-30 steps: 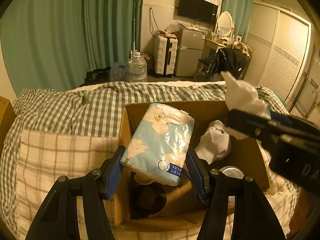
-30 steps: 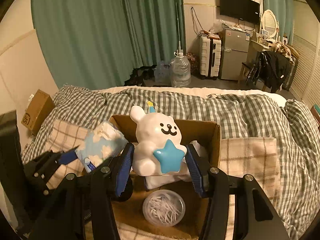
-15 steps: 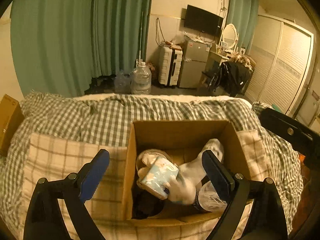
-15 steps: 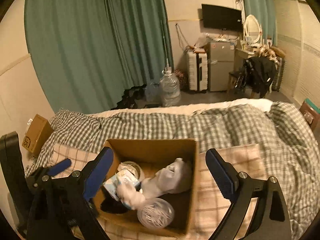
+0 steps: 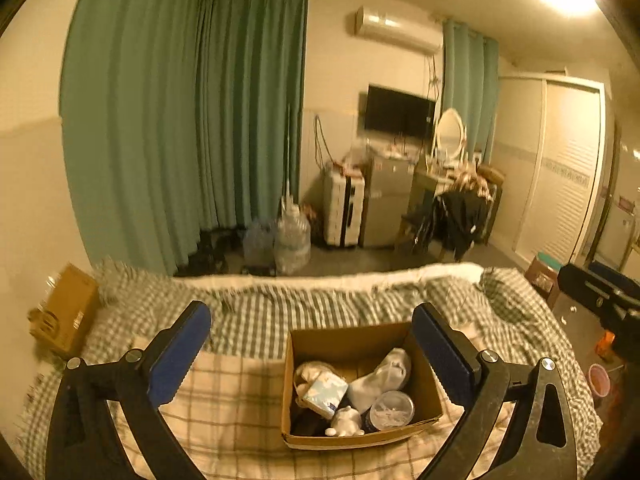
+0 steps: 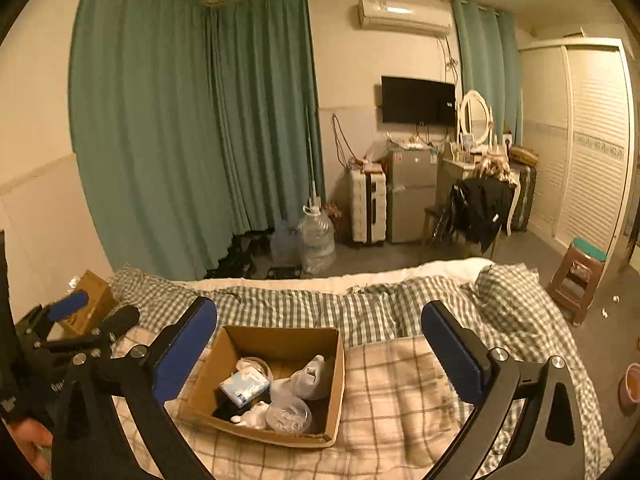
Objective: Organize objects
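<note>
Left wrist view: left hand-held gripper [image 5: 310, 334] spread wide, nothing between the blue pads, jaws have just been opening. Below it, cardboard box [image 5: 344, 340] on the bed [image 5: 260, 320], resting on a plaid blanket [image 5: 224, 404]. Inside: tissue pack [image 5: 325, 392], white plush toy [image 5: 382, 378], clear round container [image 5: 390, 410]. Green curtains [image 5: 192, 120] behind.

Right wrist view: right hand-held gripper [image 6: 318, 336] likewise gaping and empty, jaws just opened. Box sits lower left of centre. Beyond the bed: water jug [image 6: 317, 242], suitcase [image 6: 368, 202], wall television [image 6: 418, 100], wardrobe [image 6: 592, 140].
</note>
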Motion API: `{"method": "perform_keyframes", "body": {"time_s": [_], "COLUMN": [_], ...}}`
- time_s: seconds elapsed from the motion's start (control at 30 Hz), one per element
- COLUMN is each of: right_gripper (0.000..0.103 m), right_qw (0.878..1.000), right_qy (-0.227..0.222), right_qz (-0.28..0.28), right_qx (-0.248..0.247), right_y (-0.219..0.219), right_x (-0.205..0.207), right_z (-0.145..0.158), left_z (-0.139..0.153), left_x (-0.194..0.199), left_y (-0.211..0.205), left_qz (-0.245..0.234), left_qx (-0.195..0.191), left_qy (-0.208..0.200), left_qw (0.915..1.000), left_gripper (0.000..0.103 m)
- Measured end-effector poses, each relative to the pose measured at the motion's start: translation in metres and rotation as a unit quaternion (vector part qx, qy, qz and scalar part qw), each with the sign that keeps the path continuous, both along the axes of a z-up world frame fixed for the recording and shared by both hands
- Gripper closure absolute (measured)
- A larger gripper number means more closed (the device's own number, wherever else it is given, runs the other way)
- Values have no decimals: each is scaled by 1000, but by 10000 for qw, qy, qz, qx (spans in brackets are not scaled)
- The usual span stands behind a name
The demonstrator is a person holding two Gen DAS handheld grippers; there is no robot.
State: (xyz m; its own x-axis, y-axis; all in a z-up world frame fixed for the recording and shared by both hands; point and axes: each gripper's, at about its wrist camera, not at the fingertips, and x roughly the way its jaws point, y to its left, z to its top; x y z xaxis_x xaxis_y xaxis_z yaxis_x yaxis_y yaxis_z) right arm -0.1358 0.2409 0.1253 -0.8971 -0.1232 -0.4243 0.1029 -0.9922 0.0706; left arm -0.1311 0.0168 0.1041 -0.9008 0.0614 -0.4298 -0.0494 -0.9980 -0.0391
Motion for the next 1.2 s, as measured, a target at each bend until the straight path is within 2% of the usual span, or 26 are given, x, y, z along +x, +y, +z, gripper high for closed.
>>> {"method": "perform_keyframes", "body": {"time_s": [0.13, 0.27, 0.47, 0.53, 0.67, 0.73, 0.83, 0.97, 1.2], "right_gripper": [0, 0, 0, 0, 0, 0, 0, 0, 0], "right_qw": [9995, 9993, 9990, 9995, 9987, 9985, 9986, 9978, 9978], "right_qy": [271, 291, 361, 255, 267, 105, -198, -271, -244], "right_qz": [-100, -186, -242, -165, -168, -179, -248, -326, -233], "right_qx": [124, 145, 72, 64, 389, 503, 422, 502, 577], "right_y": [4, 7, 6, 3, -8, -11, -10, -10, -17], "right_x": [33, 51, 70, 70, 71, 69, 66, 66, 66], "right_z": [15, 9, -32, -51, -91, -113, -138, -147, -142], "left_z": [17, 5, -42, -60, -89, -100, -113, -120, -125], "left_x": [28, 45, 63, 65, 73, 77, 80, 81, 79], "left_y": [-3, -10, -21, -22, -25, -25, -21, -13, -9], "left_qz": [46, 215, 499, 538, 641, 636, 579, 537, 460], "left_qx": [3, 38, 216, 215, 239, 228, 118, -144, -168], "left_qy": [254, 292, 197, 92, -13, -23, -73, -126, -219], "left_qw": [9997, 9993, 9983, 9983, 9977, 9977, 9982, 9984, 9986], "left_gripper": [0, 0, 0, 0, 0, 0, 0, 0, 0]}}
